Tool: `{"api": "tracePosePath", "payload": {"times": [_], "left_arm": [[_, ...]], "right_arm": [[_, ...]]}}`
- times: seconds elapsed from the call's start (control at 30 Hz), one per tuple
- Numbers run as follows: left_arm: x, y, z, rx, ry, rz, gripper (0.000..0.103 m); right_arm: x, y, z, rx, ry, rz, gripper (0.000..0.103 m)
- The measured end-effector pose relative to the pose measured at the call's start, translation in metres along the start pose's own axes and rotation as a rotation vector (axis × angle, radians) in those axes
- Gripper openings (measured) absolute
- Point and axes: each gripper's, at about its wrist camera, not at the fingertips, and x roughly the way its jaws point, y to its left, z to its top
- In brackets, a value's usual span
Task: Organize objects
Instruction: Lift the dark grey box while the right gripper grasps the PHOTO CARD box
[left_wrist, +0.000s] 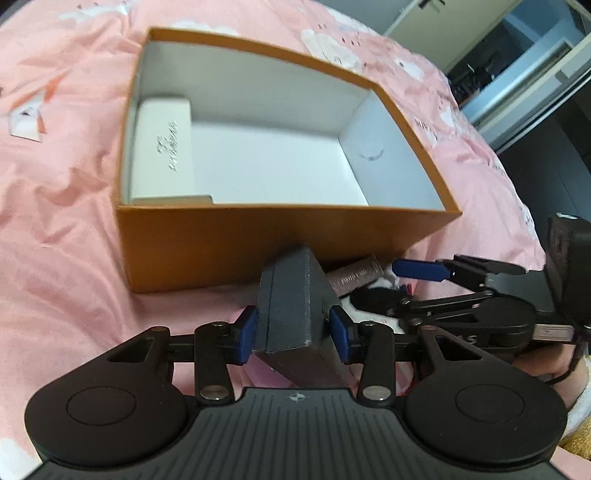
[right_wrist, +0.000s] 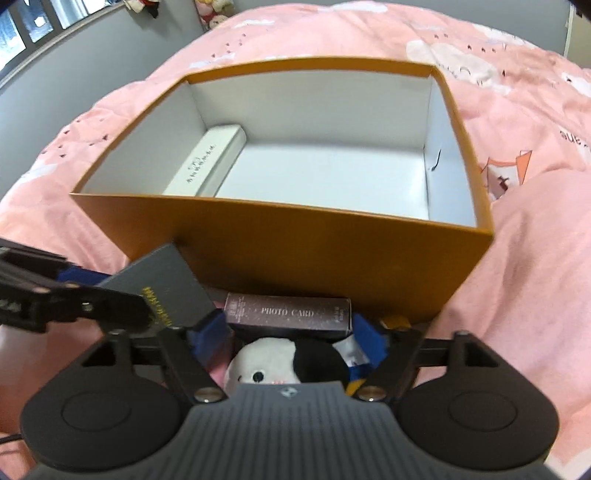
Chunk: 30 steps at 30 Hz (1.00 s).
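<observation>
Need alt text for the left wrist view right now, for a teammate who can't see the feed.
The left gripper clamps a dark grey box between its blue pads, just in front of an open orange box on a pink bedspread. A white box lies inside at its left wall; the right gripper shows at right.

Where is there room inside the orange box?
The orange cardboard box has bare white floor from the white flat case by one side wall across to the opposite wall. Crowded: bedding outside the near wall, around the brown photo-card box.

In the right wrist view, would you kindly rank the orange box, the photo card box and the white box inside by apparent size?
1. orange box
2. and 3. photo card box and white box look alike; the former lies nearer the camera, so unranked.
</observation>
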Motion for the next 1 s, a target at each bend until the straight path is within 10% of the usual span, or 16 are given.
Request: {"api": "tracePosePath", "payload": {"times": [0.53,1.0], "left_arm": [[-0.029,0.011,-0.010,-0.073,-0.120,0.023,0.040],[-0.096,-0.026,-0.012,-0.030,-0.310,-0.052,0.040]], "right_arm": [[0.035,0.016,0.006,-0.051,0.062,-0.064,0.089],[-0.063,0.022,0.006,-0.098,-0.097,-0.007,0.088]]}}
